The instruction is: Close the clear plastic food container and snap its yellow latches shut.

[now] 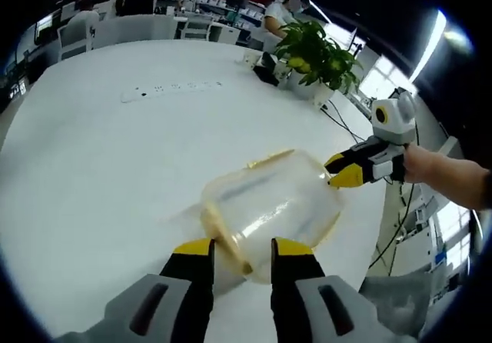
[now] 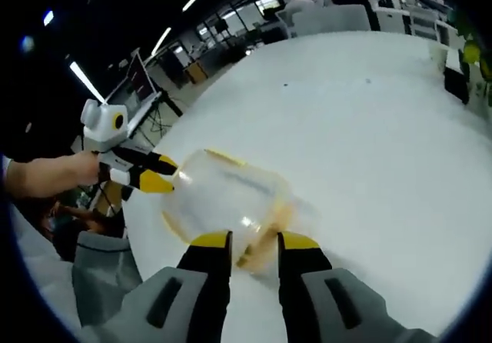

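The clear plastic food container (image 1: 269, 204) with its yellow seal and latches lies tilted and blurred near the white table's (image 1: 115, 174) edge. My left gripper (image 1: 242, 248) has one end of it between its narrowed jaws, with a yellow latch (image 1: 231, 252) in the gap. My right gripper (image 1: 337, 171) comes in from the right and pinches the opposite end. In the right gripper view the container (image 2: 227, 193) sits just ahead of my right gripper (image 2: 255, 241), whose jaws close on its yellow edge (image 2: 257, 257). The left gripper (image 2: 163, 172) holds the far side.
A potted green plant (image 1: 315, 54) and a white power strip (image 1: 169, 91) stand farther back on the table. Cables (image 1: 346, 124) run off the table's edge, where a grey chair (image 2: 104, 270) stands close by. Office desks and a person sit in the background.
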The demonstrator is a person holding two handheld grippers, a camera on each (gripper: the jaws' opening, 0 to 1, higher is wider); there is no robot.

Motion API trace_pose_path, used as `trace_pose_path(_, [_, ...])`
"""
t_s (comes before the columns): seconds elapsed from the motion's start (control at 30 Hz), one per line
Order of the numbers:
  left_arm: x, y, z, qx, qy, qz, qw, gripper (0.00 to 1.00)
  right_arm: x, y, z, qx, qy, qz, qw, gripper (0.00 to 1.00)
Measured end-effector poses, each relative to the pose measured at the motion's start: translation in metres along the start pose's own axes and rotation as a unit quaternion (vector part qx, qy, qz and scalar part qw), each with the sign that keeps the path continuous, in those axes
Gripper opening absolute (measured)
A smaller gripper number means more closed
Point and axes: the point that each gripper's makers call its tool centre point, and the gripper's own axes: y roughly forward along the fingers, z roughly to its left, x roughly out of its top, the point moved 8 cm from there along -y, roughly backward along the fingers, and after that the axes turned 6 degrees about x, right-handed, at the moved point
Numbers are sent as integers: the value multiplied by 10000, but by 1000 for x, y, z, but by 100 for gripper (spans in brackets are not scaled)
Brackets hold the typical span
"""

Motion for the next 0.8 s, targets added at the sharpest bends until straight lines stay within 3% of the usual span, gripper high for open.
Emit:
trace_pose_path(0.07, [-2,1,1,-90,-291,40,9995,21,-1,0,0,53,115,1,9999,20])
trace_pose_path(0.47, [-3,3,5,-292,-540,119,9980,21,0,2,-2,207,313,60,9993,20])
trace_pose_path(0.8, [-3,3,6,-386,-658,115,9970,19,-4,4,-8,486,749,-105,9960,20])
